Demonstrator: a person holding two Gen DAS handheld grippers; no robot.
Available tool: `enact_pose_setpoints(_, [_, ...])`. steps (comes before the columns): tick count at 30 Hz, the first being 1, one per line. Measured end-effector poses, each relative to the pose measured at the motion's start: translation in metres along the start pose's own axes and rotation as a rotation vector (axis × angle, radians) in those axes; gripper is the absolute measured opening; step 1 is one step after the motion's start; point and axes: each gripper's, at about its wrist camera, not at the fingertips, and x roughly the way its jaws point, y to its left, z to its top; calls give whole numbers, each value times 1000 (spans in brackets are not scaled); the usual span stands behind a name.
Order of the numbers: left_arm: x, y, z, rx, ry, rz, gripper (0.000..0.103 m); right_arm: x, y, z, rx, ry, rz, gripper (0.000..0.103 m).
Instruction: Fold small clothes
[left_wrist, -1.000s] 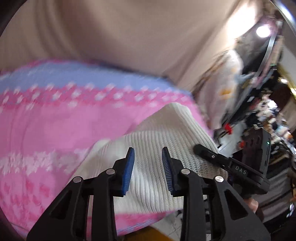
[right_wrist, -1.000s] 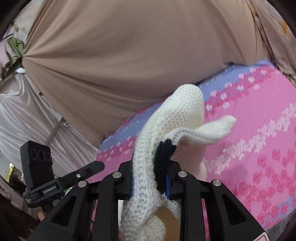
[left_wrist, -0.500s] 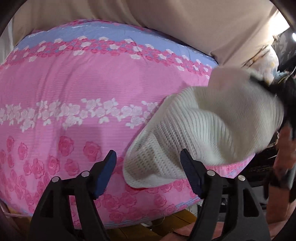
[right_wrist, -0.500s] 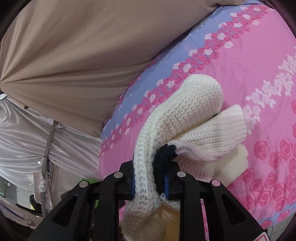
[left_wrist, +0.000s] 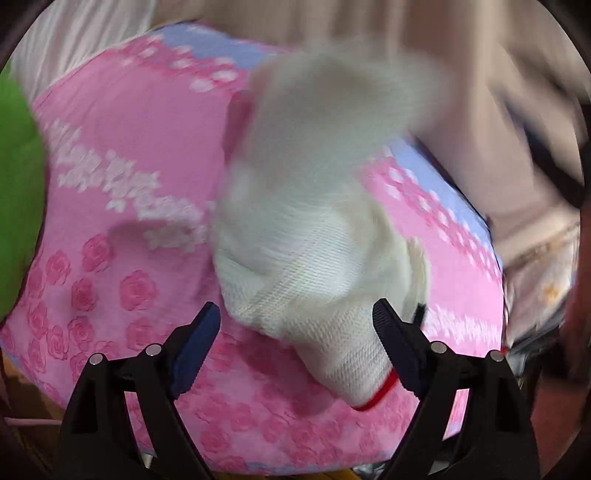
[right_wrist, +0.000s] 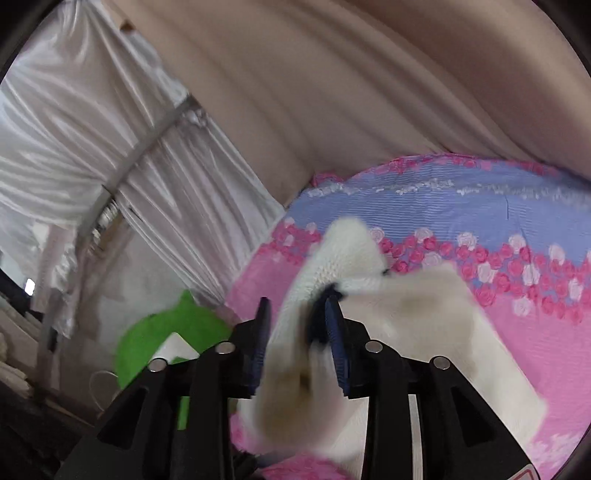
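The right gripper (right_wrist: 299, 332) pinches the white knit (left_wrist: 314, 236) in its jaws over the pink sheet (left_wrist: 122, 155); the left gripper (left_wrist: 295, 328) jaws are spread wide

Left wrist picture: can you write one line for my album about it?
Open left gripper reaches toward a white knitted garment on the pink rose-patterned cloth; motion blur hides contact.

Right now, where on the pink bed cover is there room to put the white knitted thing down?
The pink rose-print cover lies bare left of the white knitted garment, out toward the green object. The lilac band below the beige curtain is bare too. It's crowded around the right gripper, which pinches the garment.
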Motion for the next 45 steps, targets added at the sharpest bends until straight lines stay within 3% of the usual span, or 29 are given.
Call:
enact_pose_setpoints(1, [5, 8, 3, -18, 6, 6, 82, -15, -25, -18, 60, -30, -5, 47])
enact_pose_setpoints(3, [16, 20, 9, -42, 18, 31, 83, -43, -76, -63, 168, -61, -56, 57])
enact_pose_setpoints(5, [28, 27, 14, -61, 32, 62, 83, -64, -128, -123, 276, -8, -159, 59])
enact_pose_setpoints(7, [39, 33, 19, -84, 35, 96, 83, -69, -167, -192, 396, 105, -251, 59])
enact_pose_setpoints(9, [47, 38, 22, -109, 37, 117, 83, -59, -180, -242, 471, 191, -249, 59])
enact_pose_setpoints(11, [55, 42, 24, -141, 45, 124, 83, -41, -175, -263, 490, 204, -161, 59])
enact_pose_setpoints(13, [57, 46, 24, -162, 40, 125, 83, -19, -167, -262, 465, 218, -119, 65])
enact_pose_setpoints(18, [48, 58, 21, -207, 11, 145, 83, 32, -164, -246, 459, 227, -75, 67])
enact_pose_setpoints(19, [43, 62, 18, -223, 3, 144, 83, 35, -162, -243, 451, 204, -68, 58])
enact_pose_setpoints(21, [34, 65, 16, -242, -16, 140, 83, 44, -162, -232, 449, 228, -65, 23])
enact_pose_setpoints(22, [29, 64, 14, -240, -25, 139, 83, 40, -159, -226, 440, 219, -63, 20])
enact_pose_setpoints(27, [12, 42, 2, -182, -59, 141, 83, -53, -138, -186, 249, 169, -137, 16])
enact_pose_setpoints(32, [27, 25, -26, -221, 7, 68, 87, -167, -160, -188, 156, 165, -373, 16])
enact_pose_setpoints(35, [52, 3, -44, -192, 92, 62, 86, -197, -200, -208, 198, 217, -525, 23])
enact_pose_setpoints(36, [54, -5, -47, -184, 105, 55, 86, -197, -221, -220, 218, 248, -583, 31])
enact_pose_setpoints(38, [52, -29, -46, -115, 89, 41, 87, -199, -253, -239, 292, 275, -697, 32])
enact_pose_setpoints(41, [60, -59, -36, 55, 64, 157, 91, -231, -262, -250, 433, 101, -605, 36])
enact_pose_setpoints(43, [81, -54, -28, 55, 112, 219, 90, -242, -256, -247, 438, 7, -600, 63])
enact_pose_setpoints(44, [88, -48, -26, 35, 114, 230, 74, -243, -255, -246, 444, -23, -585, 66])
enact_pose_setpoints(45, [96, -36, -24, 0, 127, 227, 48, -237, -256, -246, 453, -31, -555, 68])
